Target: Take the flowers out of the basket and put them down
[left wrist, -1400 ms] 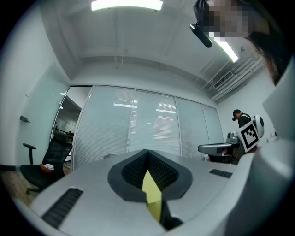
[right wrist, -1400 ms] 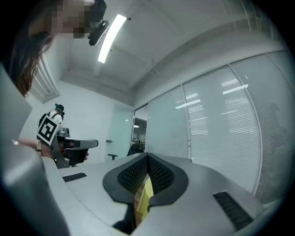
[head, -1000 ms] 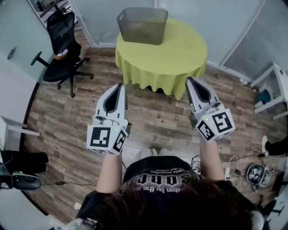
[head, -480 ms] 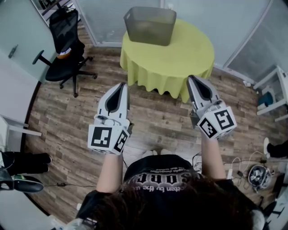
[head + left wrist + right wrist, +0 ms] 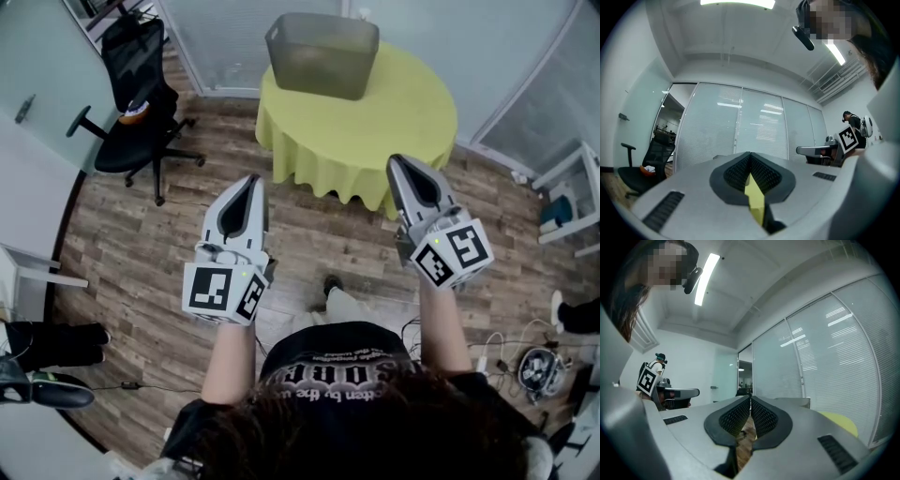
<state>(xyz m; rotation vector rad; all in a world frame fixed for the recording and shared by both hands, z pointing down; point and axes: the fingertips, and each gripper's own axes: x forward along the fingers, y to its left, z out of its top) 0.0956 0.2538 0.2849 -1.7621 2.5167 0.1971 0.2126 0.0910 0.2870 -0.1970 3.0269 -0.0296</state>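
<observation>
Shirt print unreadable, left claw shut, right claw shut

Black lettered T-shirt; left gripper and right gripper are grey.

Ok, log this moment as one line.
stage: pre-pick | left gripper: shut, empty | right gripper: shut, empty | basket: on table, untouched | flowers: not visible

Grey basket; yellow-green cloth over tabletop; brown wood-plank floor; black chair; my left hand-held gripper and right hand-held gripper, pale grey, black-lined, with black-and-white square markers.
</observation>
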